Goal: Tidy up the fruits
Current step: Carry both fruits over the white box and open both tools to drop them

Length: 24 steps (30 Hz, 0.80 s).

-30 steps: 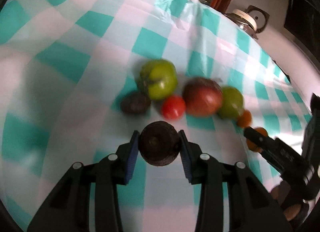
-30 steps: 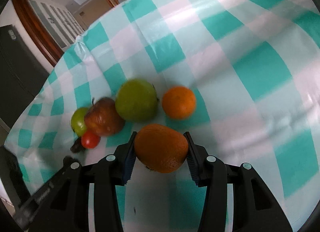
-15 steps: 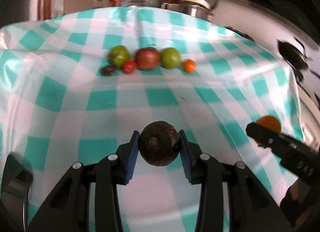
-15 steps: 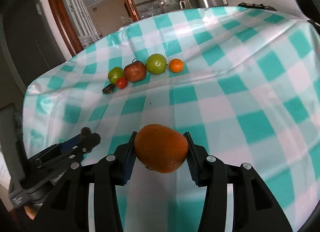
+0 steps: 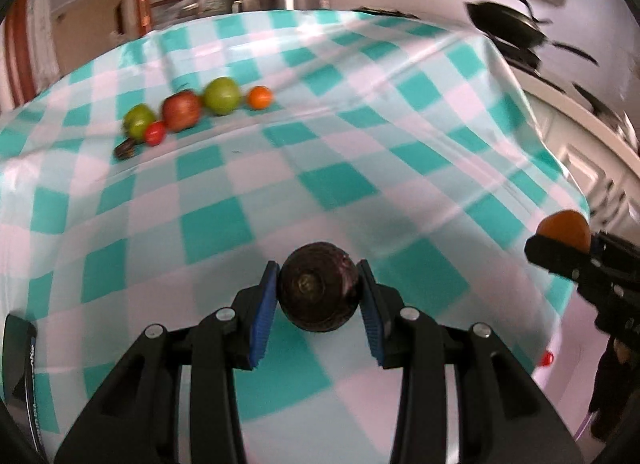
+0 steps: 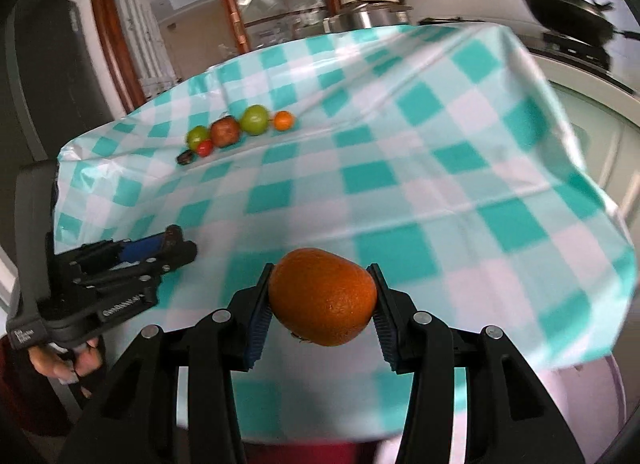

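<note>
Gripping dark avocado: left tool, pads closed on it. Right tool: pads closed on orange. Both above near desk edge. Remaining fruit row well apart, far side, checked cloth.

A dark, rough-skinned round fruit sits clamped between the blue pads of the left hand-held gripper, and a large orange is clamped likewise in the right hand-held gripper, both raised above the near part of the checked surface. At the far left lies a row: orange mandarin, green fruit, reddish apple, second green fruit, with a small red tomato and a small dark fruit just in front.
</note>
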Available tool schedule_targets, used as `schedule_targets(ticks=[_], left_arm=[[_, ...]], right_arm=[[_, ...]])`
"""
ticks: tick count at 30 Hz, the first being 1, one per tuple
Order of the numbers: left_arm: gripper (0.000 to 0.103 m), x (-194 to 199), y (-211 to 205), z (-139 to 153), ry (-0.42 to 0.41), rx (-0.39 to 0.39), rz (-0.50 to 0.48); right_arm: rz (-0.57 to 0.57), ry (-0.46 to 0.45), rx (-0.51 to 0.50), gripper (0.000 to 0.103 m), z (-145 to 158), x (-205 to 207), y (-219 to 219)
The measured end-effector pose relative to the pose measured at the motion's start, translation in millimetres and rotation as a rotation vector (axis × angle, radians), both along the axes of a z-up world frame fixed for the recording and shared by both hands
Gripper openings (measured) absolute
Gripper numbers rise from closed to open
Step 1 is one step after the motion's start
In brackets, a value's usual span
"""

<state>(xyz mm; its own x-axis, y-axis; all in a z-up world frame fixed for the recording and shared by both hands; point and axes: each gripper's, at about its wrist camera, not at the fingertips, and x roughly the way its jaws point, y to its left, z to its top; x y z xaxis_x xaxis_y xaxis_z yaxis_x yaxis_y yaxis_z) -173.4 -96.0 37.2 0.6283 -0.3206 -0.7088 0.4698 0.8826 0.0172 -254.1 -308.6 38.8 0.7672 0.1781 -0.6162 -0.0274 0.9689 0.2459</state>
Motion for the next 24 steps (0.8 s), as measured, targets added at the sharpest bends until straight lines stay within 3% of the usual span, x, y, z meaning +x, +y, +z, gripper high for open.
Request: schedule_targets(ticks=[16, 19, 24], left_arm=[[0.039, -92.9, -114.1, -1.7, -0.063, 0.137, -0.426], [0.039, -119.7, -137.7, -5.9, -0.077, 0.167, -0.558], [0.039, -152.7, -182.8, -29.2, 0.029, 0.194, -0.784]], right_arm=[[-0.339, 0.038, 0.081, 0.046, -42.3, -108.9, -137.1], [-0.386, 0.103, 0.038, 0.046, -60.1, -118.3, -152.0], [-0.419, 0.292, -0.036, 0.046, -102.7, -114.7, -167.7]])
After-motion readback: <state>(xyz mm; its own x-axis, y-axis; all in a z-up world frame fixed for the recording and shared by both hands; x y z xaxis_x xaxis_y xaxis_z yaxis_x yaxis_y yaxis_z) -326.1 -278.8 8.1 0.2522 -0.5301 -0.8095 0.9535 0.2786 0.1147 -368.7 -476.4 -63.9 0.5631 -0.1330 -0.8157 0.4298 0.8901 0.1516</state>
